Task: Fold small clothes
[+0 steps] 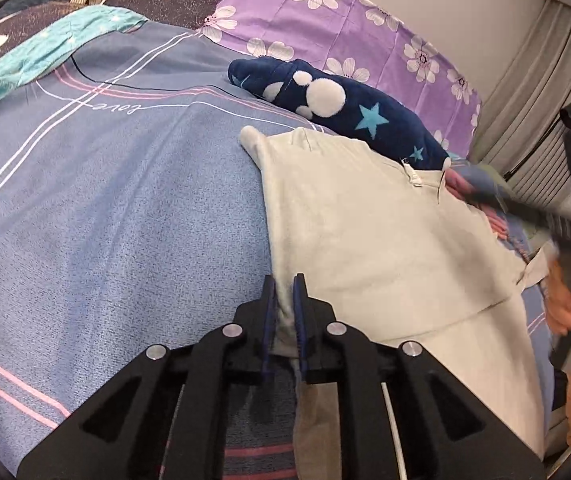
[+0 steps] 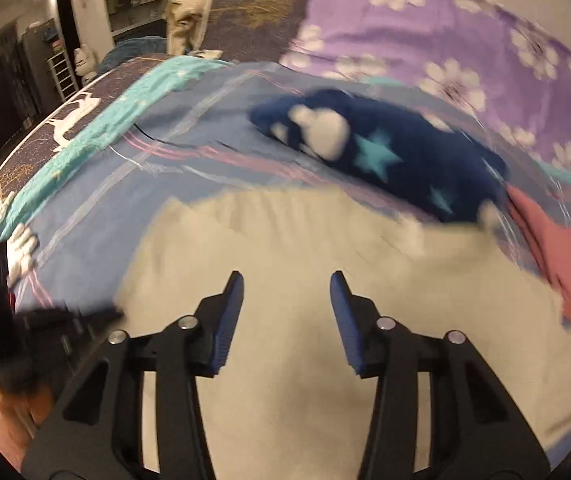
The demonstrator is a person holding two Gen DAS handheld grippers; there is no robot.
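Two grippers work a cream garment (image 1: 373, 240) on a bed, one clamped on its edge, the other spread wide above it.

Left gripper (image 1: 283, 292) has its blue pads pinched together on the garment's left border, seemingly to anchor or lift that side for a fold; the cloth runs from between the fingers away to the right across the blue bedsheet (image 1: 105, 200). Right gripper (image 2: 285, 280) hovers with jaws apart and nothing between them, the cream fabric lying directly beneath and ahead; the right wrist view is blurred, so contact cannot be judged. A navy star-print garment (image 1: 341, 112) lies just beyond the cream one, touching its far edge, with a pink cloth (image 2: 561, 264) off to the right.
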